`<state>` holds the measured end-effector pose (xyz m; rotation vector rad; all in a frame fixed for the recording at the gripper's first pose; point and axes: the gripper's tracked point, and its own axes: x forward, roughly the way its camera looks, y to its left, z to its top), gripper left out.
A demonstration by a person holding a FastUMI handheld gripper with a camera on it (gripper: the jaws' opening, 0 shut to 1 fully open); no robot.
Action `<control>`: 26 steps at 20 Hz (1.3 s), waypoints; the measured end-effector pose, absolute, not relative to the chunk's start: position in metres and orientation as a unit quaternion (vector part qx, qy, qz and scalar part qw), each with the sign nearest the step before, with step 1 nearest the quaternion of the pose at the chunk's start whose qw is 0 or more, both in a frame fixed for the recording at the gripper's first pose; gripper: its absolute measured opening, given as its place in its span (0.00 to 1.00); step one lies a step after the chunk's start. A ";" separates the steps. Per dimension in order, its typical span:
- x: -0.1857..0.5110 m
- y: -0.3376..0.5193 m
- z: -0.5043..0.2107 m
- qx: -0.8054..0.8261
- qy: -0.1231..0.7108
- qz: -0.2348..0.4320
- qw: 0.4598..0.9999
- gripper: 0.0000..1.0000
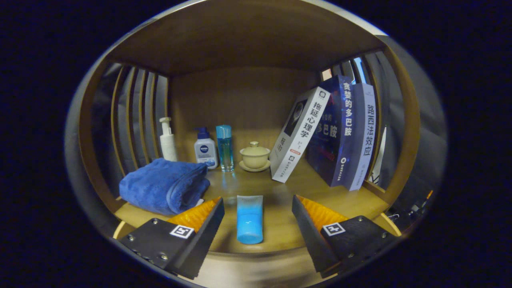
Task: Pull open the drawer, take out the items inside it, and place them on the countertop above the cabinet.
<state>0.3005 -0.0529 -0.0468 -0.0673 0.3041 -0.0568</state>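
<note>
Blue tube [250,219] lies on countertop [280,224] between open tongs [258,220].

White book [308,130]: you read 拖延心理学 on its spine.
Blue book [347,116]: you read 贪婪的多巴胺.
Pale book [369,130]: you read 路西法效应.

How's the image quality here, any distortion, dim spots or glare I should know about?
In the gripper view, fisheye bending curves the shelf edges and side slats; light is dim and warm, darkest under the shelf's top and back wall. The bottle and tube leave faint reflections on the wood. The towel and books look sharp. The open gripper flanks the tube without touching.
</note>
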 end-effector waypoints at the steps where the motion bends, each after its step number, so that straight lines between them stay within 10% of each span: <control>1: 0.291 -0.054 -0.040 -0.033 0.151 -0.021 0.988 1.00; 13: 0.122 -0.108 0.058 0.006 0.055 -0.032 0.998 1.00; 26: -0.008 -0.104 -0.036 0.013 0.082 -0.027 0.996 1.00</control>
